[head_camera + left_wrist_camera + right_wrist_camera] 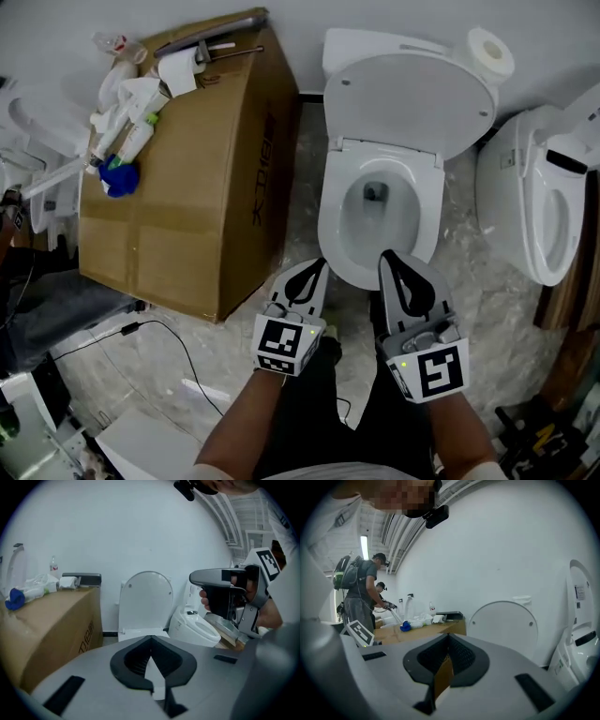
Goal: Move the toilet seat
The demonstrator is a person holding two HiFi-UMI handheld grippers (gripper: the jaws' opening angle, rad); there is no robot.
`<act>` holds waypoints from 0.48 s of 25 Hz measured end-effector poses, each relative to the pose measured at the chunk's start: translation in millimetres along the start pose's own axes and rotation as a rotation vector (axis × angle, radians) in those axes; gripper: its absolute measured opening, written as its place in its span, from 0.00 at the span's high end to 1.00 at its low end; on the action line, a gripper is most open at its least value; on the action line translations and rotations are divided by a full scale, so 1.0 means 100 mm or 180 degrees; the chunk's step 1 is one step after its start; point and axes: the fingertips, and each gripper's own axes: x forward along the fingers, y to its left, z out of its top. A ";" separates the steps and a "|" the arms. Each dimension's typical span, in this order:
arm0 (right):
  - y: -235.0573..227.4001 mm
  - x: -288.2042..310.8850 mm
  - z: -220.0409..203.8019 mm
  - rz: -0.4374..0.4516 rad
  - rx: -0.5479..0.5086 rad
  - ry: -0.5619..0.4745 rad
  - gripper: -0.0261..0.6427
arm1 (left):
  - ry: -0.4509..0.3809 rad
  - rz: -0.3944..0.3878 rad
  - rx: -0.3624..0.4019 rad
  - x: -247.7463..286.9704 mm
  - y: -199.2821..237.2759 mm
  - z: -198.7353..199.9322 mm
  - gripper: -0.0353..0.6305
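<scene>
A white toilet [380,211] stands on the floor in front of me. Its lid [412,103] is tipped up against the tank, and it also shows upright in the left gripper view [146,599] and the right gripper view [504,625]. A white ring lies flat round the bowl; I cannot tell seat from rim. My left gripper [314,269] hovers just short of the bowl's near left edge, shut and empty [151,639]. Beside it, my right gripper [387,260] hangs over the near rim, also shut on nothing [449,637]. Neither touches the toilet.
A big cardboard box [187,197] with bottles, paper and a blue cloth on top stands to the left of the toilet. A second white toilet [544,206] stands close on the right. A toilet roll [490,52] rests on the tank. Cables [159,337] lie on the floor. People [361,592] work further off.
</scene>
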 end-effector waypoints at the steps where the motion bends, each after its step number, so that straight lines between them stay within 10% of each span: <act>1: -0.03 0.04 -0.14 -0.0015 0.0027 0.0022 0.94 | 0.0031 0.0018 -0.0058 0.08 0.05 -0.14 0.93; 12: 0.01 0.53 -1.23 0.0042 0.0252 0.0182 0.94 | 0.0287 0.0074 -0.0692 0.78 0.53 -1.31 0.93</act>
